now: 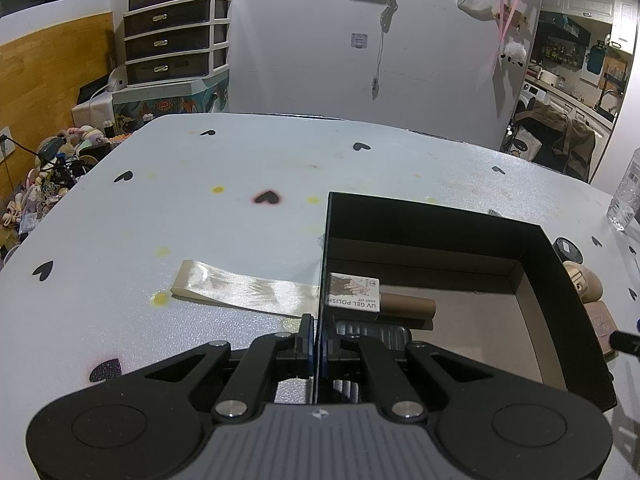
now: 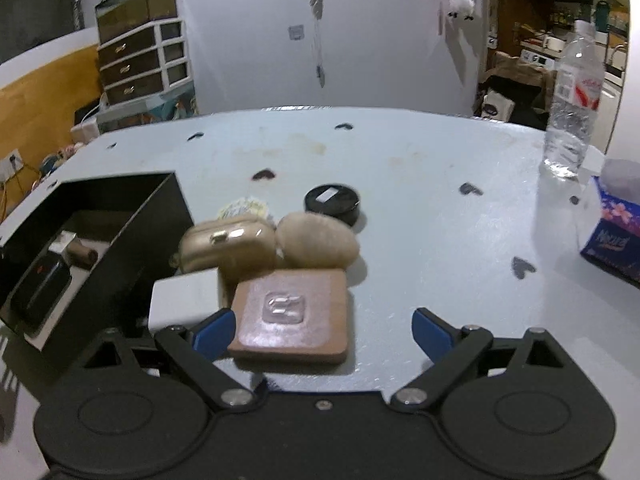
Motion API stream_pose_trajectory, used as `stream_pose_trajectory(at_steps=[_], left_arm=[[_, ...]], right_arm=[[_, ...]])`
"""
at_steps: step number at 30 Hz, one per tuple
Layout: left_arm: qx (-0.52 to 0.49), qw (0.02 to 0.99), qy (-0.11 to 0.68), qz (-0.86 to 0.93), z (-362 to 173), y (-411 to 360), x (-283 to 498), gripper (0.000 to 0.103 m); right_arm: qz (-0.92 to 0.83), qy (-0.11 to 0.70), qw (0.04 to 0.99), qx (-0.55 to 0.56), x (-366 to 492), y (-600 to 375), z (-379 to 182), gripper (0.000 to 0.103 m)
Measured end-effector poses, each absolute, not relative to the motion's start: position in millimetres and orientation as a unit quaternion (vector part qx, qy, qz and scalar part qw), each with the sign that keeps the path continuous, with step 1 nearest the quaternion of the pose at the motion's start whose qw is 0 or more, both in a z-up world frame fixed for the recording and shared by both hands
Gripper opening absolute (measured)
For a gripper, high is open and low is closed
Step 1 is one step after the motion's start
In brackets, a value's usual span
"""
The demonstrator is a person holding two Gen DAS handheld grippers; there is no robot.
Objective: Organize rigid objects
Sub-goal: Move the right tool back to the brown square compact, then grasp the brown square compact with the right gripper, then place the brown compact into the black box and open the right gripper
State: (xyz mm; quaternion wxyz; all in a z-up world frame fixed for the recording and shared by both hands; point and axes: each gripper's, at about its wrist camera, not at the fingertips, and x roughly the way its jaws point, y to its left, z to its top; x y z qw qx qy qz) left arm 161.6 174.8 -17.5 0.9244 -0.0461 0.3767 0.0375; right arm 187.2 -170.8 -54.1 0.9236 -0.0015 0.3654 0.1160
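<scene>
My left gripper (image 1: 319,344) is shut on the left wall of the open black box (image 1: 532,276). Inside the box lie a gel polish carton (image 1: 354,293), a brown tube (image 1: 408,306) and a dark ribbed case (image 1: 374,330). The box also shows at the left in the right wrist view (image 2: 132,236). My right gripper (image 2: 324,334) is open and empty, its left finger beside a brown square case (image 2: 294,312). Behind that lie a gold pouch (image 2: 228,248), a beige oval stone (image 2: 318,242), a black round tin (image 2: 332,202) and a white block (image 2: 184,300).
A shiny ribbon strip (image 1: 244,290) lies on the pale blue heart-patterned table (image 1: 240,208) left of the box. A water bottle (image 2: 572,96) and a tissue pack (image 2: 614,232) stand at the right. Drawers (image 1: 176,44) and clutter stand beyond the table's far left edge.
</scene>
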Motion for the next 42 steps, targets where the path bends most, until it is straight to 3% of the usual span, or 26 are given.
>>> stream_pose_trajectory(at_steps=[5,10,21,24,28,32,42], left_arm=[[-0.046,0.924,0.377,0.037,-18,175,162,0.002],[-0.046,0.924,0.377,0.037,-18,175,162,0.002],[-0.047,0.925,0.376,0.037,-17,175,161,0.002],[-0.047,0.924,0.377,0.036,-16,176,161,0.002],[-0.053,0.924,0.377,0.038,-16,178,161,0.003],[-0.058,0.921,0.383,0.04,-15,178,164,0.003],[-0.052,0.921,0.384,0.042,-16,174,166,0.002]], right_arm=[[0.127,0.375,0.918,-0.013,191,-161,-62,0.093],[0.14,0.378,0.915,-0.003,191,-164,-65,0.076],[0.112,0.398,0.911,0.013,167,-193,-63,0.077],[0.109,0.397,0.911,0.012,172,-190,-62,0.084],[0.095,0.405,0.909,0.02,187,-183,-64,0.085],[0.075,0.404,0.912,0.004,193,-179,-63,0.076],[0.073,0.381,0.921,0.044,188,-172,-26,0.076]])
